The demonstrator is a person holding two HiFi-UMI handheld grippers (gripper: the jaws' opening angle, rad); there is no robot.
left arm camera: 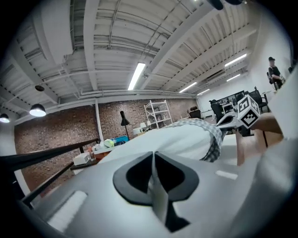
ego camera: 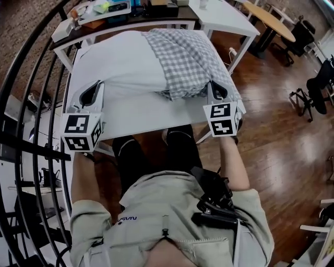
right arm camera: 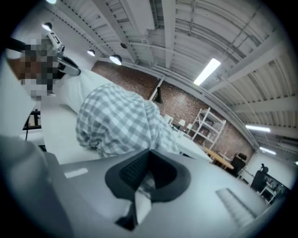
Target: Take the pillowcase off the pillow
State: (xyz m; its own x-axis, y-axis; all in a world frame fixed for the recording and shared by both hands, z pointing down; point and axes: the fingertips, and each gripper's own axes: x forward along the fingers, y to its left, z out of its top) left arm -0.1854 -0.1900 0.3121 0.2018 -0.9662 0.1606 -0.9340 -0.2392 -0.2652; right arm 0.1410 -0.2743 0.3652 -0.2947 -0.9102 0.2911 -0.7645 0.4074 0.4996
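A pillow lies on the white table (ego camera: 141,117). Its bare white left part (ego camera: 122,65) shows, while the grey checked pillowcase (ego camera: 185,60) covers the right part. My left gripper (ego camera: 95,86) sits at the pillow's near left corner, and in the left gripper view its jaws (left arm camera: 152,155) are shut on a fold of white pillow fabric (left arm camera: 177,142). My right gripper (ego camera: 216,88) is at the pillowcase's near right corner. In the right gripper view its jaws (right arm camera: 149,155) are shut on checked cloth, with the bunched pillowcase (right arm camera: 116,121) just beyond.
A cluttered desk (ego camera: 104,10) stands right behind the table, with another white table (ego camera: 219,15) and a round wooden one (ego camera: 266,15) further right. Black railing bars (ego camera: 31,104) curve along the left. Dark chairs (ego camera: 313,88) stand on the wooden floor at right.
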